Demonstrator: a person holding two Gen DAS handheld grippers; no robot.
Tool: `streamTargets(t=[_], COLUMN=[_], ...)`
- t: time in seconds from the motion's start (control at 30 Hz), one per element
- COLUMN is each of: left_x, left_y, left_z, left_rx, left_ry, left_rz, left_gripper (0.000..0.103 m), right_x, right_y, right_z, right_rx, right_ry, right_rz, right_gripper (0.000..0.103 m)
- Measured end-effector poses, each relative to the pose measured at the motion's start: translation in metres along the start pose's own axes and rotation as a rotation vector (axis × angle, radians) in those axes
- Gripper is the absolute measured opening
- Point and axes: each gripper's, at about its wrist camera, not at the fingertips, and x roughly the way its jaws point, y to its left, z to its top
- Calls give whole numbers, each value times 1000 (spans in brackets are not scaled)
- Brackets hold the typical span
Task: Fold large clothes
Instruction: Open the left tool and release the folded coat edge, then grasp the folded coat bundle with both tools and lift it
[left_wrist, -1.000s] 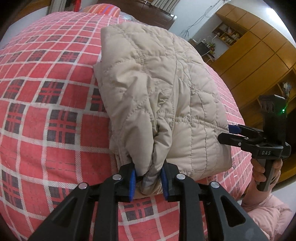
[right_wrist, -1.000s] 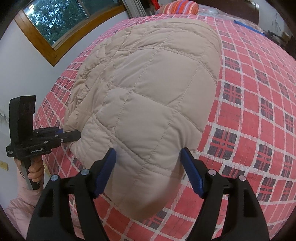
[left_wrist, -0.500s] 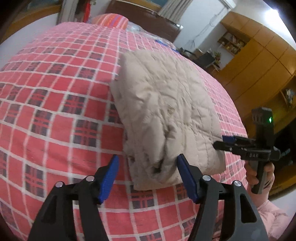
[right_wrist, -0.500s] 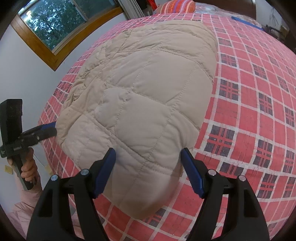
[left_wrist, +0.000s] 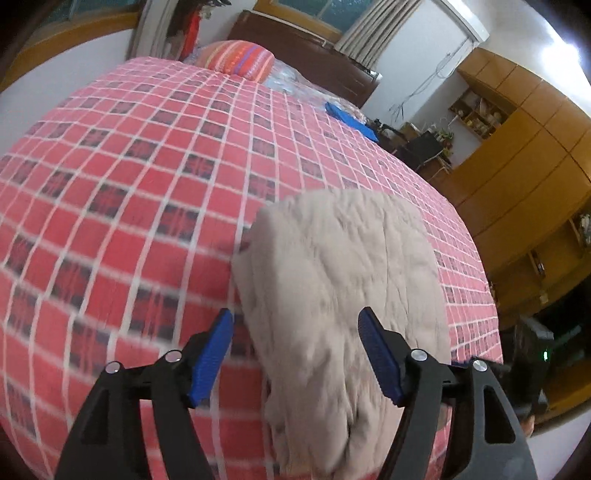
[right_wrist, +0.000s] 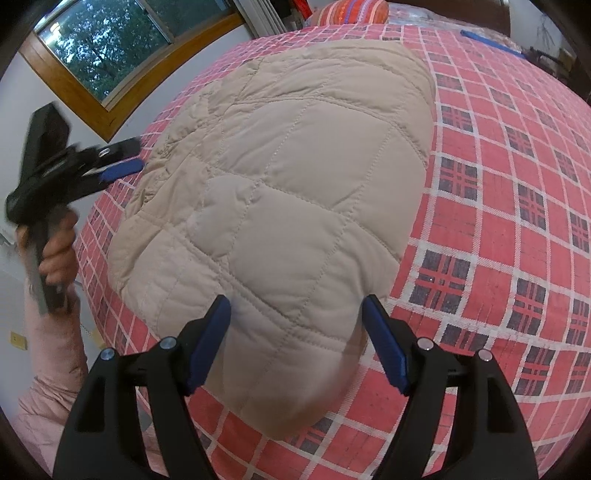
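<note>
Jacket (right_wrist: 288, 184) lies at 12 o'clock of right gripper (right_wrist: 297, 339), long axis pointing away; left gripper (left_wrist: 295, 354) also released.

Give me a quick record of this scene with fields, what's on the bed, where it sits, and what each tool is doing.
garment: beige quilted jacket, folded into a compact bundle
surface: red plaid bedspread, jacket lying flat near its foot edge
left tool: open, empty, off the jacket's edge
right tool: open, empty, above the jacket's near end
pillow: striped pillow at the head of the bed
blue item: flat blue object on the far side of the bed, kind unclear
image quality: left wrist view is motion blurred
</note>
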Motion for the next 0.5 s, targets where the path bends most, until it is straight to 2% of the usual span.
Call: streamTargets(t=[0.03, 0.07, 0.17, 0.27, 0.4, 0.5], left_x=[7, 19, 44, 52, 39, 29], left_y=[4, 10, 22, 26, 37, 47], left_z=[5, 9, 11, 6, -2, -13], left_rx=[-15, -25, -39, -36, -85, -130], left_ry=[11, 35, 91, 102, 104, 99], left_rz=[28, 43, 47, 34, -105, -208], left_gripper=[63, 62, 62, 63, 64, 76], right_x=[0, 0, 1, 2, -3, -11], right_y=[0, -1, -1, -1, -7, -17], right_z=[1, 2, 5, 8, 11, 12], right_rx=[1, 0, -7, -10, 8, 33], right_ry=[2, 4, 5, 8, 5, -17], right_rz=[2, 2, 2, -2, 31, 87], right_gripper=[75, 75, 76, 76, 77, 77])
